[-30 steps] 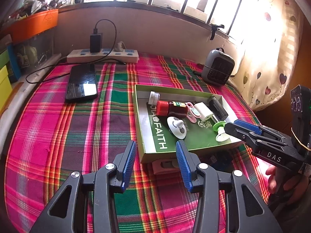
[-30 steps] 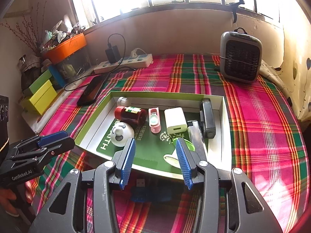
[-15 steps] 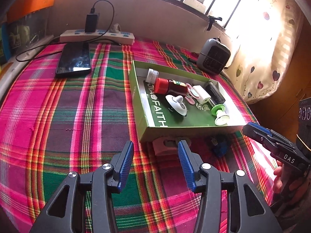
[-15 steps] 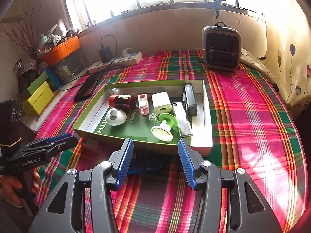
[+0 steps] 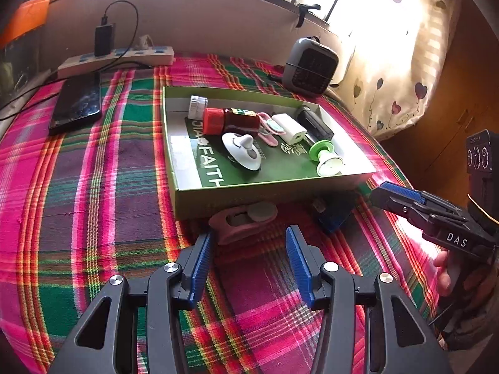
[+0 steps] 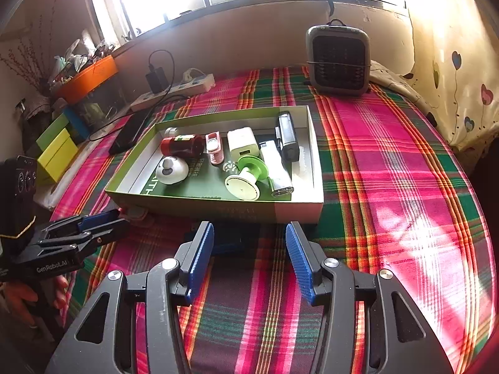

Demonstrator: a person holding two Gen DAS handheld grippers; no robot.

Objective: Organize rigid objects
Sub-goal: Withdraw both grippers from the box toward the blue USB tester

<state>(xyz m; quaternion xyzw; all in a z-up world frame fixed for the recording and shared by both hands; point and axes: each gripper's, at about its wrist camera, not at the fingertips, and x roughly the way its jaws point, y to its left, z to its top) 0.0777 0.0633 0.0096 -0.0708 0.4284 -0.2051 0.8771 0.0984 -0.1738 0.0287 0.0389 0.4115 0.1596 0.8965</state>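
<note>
A green box [image 5: 218, 201] [image 6: 218, 210] on the plaid cloth holds a red bottle [image 5: 232, 120], a white round piece [image 5: 241, 149], a white charger [image 5: 291, 127], a green-and-white spool [image 6: 246, 177] and a black device [image 6: 288, 138]. A pink object [image 5: 240, 221] and a blue object [image 5: 335, 213] [image 6: 230, 237] lie on the cloth against the box's near wall. My left gripper [image 5: 248, 260] is open and empty just short of the pink object. My right gripper [image 6: 249, 258] is open and empty just short of the blue object.
A black phone [image 5: 78, 103] and a power strip [image 5: 124, 59] lie at the far left. A grey heater [image 6: 338, 59] stands beyond the box. Yellow and green boxes [image 6: 56, 149] and an orange bin [image 6: 87, 78] sit at the left edge.
Both grippers have drawn back from the box toward the near edge, staying open. The pink and blue objects in front of the box are now in fuller view.
</note>
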